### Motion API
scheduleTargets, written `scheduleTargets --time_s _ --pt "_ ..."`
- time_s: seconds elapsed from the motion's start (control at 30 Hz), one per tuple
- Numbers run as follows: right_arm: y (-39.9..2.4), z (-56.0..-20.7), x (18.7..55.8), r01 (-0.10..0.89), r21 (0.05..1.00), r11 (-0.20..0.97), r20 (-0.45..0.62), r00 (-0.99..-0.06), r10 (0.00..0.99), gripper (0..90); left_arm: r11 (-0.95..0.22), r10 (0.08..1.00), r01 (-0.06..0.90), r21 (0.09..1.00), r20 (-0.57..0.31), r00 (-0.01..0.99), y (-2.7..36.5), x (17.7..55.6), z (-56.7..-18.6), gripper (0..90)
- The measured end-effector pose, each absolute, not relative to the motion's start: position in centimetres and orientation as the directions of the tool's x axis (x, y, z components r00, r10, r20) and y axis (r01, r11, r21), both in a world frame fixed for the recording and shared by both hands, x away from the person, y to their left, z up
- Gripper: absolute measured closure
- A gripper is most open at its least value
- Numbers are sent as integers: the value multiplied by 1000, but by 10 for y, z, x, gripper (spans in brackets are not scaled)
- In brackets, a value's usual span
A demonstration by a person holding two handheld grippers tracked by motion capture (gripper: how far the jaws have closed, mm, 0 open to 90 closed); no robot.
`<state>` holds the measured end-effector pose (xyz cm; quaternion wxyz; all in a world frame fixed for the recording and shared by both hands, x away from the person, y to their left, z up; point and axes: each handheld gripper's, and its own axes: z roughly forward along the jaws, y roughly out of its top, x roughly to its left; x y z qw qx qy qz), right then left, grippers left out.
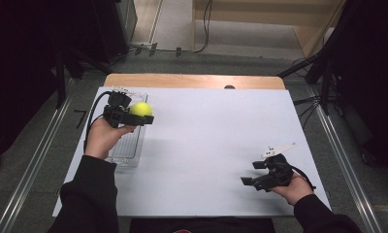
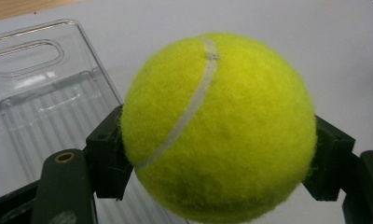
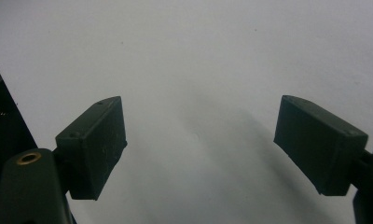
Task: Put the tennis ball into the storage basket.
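Note:
A yellow-green tennis ball with a white seam sits between the jaws of my left gripper, which is shut on it at the table's left, above the far right edge of a clear plastic tray. Both black pads press the ball's sides. Near the table's front right, my right gripper is held low over the white surface, jaws wide open with nothing between them.
The white sheet covers most of a wooden table. Metal rails run along both sides on the floor, with cables and dark stands beyond the far edge.

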<state>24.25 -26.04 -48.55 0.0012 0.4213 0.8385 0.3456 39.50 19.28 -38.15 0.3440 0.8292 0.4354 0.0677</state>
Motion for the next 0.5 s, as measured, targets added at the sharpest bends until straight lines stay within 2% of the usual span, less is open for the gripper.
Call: scheduleTargets --time_s 0.5 --pt "-261 -486 242 710 575 407 290 -642 710 146 -337 807 699 631 -189 560 210 398 -381 258"
